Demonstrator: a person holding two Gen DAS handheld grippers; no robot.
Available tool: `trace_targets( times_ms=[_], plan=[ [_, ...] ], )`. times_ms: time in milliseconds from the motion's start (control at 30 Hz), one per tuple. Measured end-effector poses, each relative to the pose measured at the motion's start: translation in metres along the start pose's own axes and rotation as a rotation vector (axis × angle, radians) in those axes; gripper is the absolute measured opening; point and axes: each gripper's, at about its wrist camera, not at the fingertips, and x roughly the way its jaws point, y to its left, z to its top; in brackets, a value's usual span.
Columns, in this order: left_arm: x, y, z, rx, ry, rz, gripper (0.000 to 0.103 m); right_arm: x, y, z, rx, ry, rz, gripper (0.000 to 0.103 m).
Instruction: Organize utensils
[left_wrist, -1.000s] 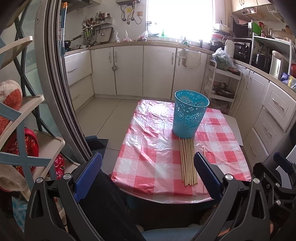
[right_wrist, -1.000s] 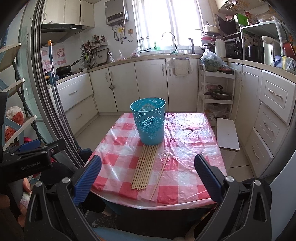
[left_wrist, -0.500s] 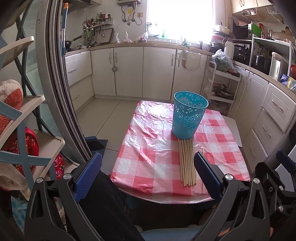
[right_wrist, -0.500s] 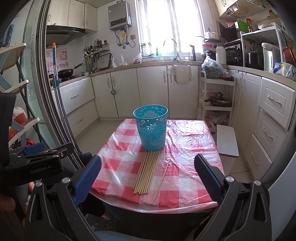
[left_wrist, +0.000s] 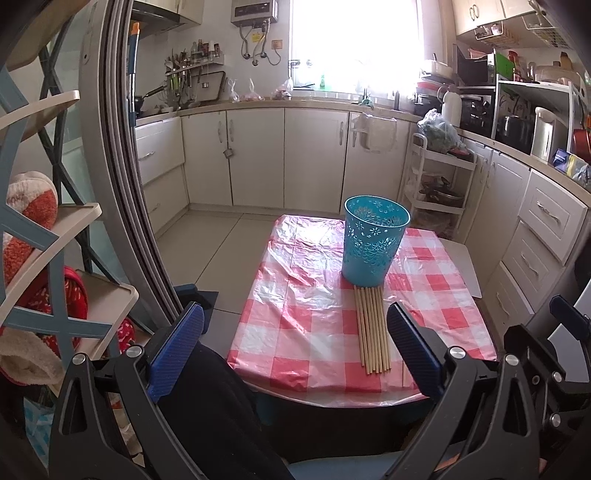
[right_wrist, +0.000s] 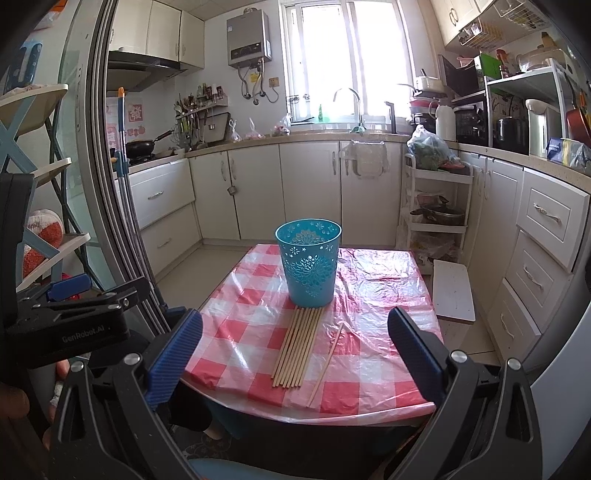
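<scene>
Nearest the cameras, the left gripper (left_wrist: 293, 349) is held level short of the near edge of the desk (right_wrist: 266, 387), its blue-padded fingers (left_wrist: 177, 349) spread wide apart with nothing between them. The right gripper (right_wrist: 293, 350) has the same pose, aimed forward over the desk's near edge, jaws wide apart and empty. In the right wrist view the body of the left gripper shows at the left, with part of a hand (right_wrist: 14, 406) below it at the frame's edge.

On the red-and-white checked plastic cloth (left_wrist: 314, 317) that covers the desk lies a neat row of wooden chopsticks (right_wrist: 297, 345), side by side, running from near the front edge back to the base of the basket. One single chopstick (right_wrist: 327, 363) lies apart just to their right, slightly slanted.

Behind them stands a teal perforated basket (right_wrist: 308, 267), upright and empty as far as its inside shows, with the far ends of the chopsticks touching or just short of its foot.

Farther back are the cream kitchen cabinets (right_wrist: 295, 192) and a bright window (right_wrist: 347, 62).
</scene>
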Motion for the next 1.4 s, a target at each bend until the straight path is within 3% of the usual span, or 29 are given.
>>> trace_targets(
  times_ms=[233, 467, 733, 867, 1067, 1267, 1400],
  plan=[
    [0.015, 0.002, 0.0, 0.014, 0.024, 0.005, 0.095, 0.013, -0.007, -0.002, -0.007, 0.042, -0.012, 0.096],
    [0.074, -0.004, -0.005, 0.016, 0.147, -0.043, 0.095, 0.104, -0.049, -0.013, 0.052, 0.222, -0.043, 0.095],
    [0.145, -0.016, -0.006, -0.011, 0.245, -0.04, 0.095, 0.214, -0.071, -0.045, 0.094, 0.438, -0.015, 0.042],
    [0.185, -0.03, -0.006, 0.0, 0.291, -0.037, 0.095, 0.244, -0.072, -0.058, 0.092, 0.512, -0.02, 0.027],
    [0.241, -0.053, -0.008, 0.036, 0.358, -0.041, 0.095, 0.263, -0.075, -0.07, 0.029, 0.561, 0.021, 0.009],
    [0.288, -0.072, -0.007, 0.061, 0.409, -0.053, 0.095, 0.276, -0.095, -0.058, -0.045, 0.602, 0.058, 0.006],
    [0.311, -0.083, -0.009, 0.073, 0.441, -0.054, 0.09, 0.28, -0.105, -0.056, -0.007, 0.59, 0.091, 0.005]
  ],
)
